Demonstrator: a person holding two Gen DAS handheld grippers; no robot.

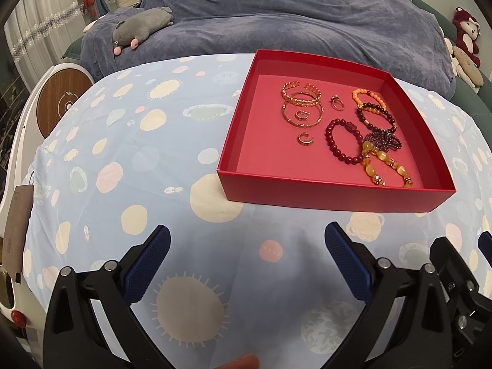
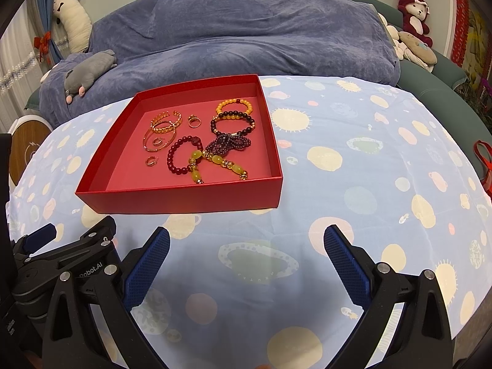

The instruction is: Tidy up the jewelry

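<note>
planet-print tablecloth (image 2: 353,141) | blue sofa throw (image 2: 246,30) | grey plush (image 2: 87,72) | red plush (image 2: 415,15)

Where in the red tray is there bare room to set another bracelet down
Bare floor runs along the red tray's near wall and left wall, in front of the small gold ear cuff. The right half is crowded with overlapping beaded bracelets; the gold bangles fill the back left.

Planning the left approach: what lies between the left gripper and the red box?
Only bare patterned tablecloth between the left gripper and the red box, per the left wrist view.
</note>
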